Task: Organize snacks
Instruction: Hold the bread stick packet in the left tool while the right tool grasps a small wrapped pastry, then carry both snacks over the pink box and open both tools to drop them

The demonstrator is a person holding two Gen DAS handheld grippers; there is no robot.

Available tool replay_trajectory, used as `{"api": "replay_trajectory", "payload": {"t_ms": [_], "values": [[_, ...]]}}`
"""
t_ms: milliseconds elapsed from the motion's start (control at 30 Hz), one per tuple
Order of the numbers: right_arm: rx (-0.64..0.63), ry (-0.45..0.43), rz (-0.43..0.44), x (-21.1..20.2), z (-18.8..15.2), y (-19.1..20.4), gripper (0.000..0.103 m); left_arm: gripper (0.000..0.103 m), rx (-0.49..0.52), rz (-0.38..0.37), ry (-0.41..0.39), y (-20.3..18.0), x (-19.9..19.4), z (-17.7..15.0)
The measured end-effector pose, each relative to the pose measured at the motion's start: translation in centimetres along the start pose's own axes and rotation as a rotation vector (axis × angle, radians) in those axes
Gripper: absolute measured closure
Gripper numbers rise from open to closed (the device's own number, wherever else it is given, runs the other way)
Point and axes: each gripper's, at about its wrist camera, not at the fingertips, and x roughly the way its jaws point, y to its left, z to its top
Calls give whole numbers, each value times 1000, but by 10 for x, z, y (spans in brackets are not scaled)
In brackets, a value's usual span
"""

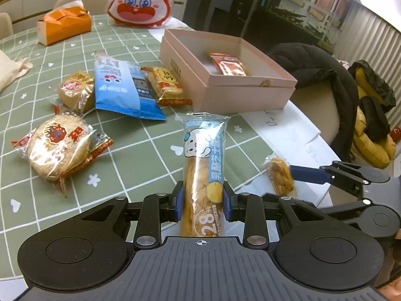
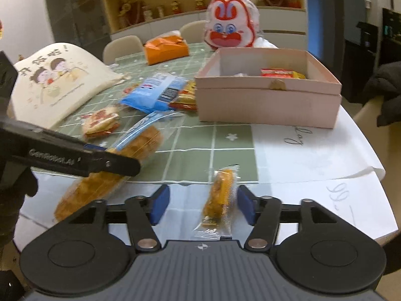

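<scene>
1. The left tool (image 1: 202, 200) gripped a long bread pack (image 1: 203, 168) above the surface (image 1: 140, 150).
2. The right tool (image 2: 201, 207) stood open around a small snack bar (image 2: 220, 195), its pads apart from the wrapper.
3. Beyond lay a pink box (image 2: 268, 100) holding a red packet (image 2: 277, 72).

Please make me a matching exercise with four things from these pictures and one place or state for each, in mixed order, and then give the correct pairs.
Things:
1. long bread stick in a clear wrapper
2. small orange snack bar in a clear wrapper
3. red flat snack packet
4. orange folded paper bag

Places or states:
A. inside the pink cardboard box
B. clamped in the left gripper
C. far side of the table
D. between the open fingers of the right gripper

Pairs: 1-B, 2-D, 3-A, 4-C
</scene>
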Motion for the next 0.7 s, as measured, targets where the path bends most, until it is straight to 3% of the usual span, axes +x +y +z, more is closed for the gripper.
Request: {"api": "replay_trajectory", "payload": {"t_ms": [100,333,467,567,633,700], "values": [[-22,-25,10,-9,-1,4,31,68,-6,-3,-12,2,-4,-1],[-72,-74,-87,-28,-7,9,29,69,-27,-31,-23,2,-5,-5],[-77,-21,-42,-21,-5,11,28,69,-37,-15,-28,5,-9,-8],[-27,-13,-71,-11,-1,5,28,69,-38,-14,-27,6,-11,-10],[19,-3,-100,-3,3,-3,32,69,-31,-23,-26,4,-12,-9],[64,13,-104,2,7,-12,58,69,-21,-32,-29,1,-12,-9]]}}
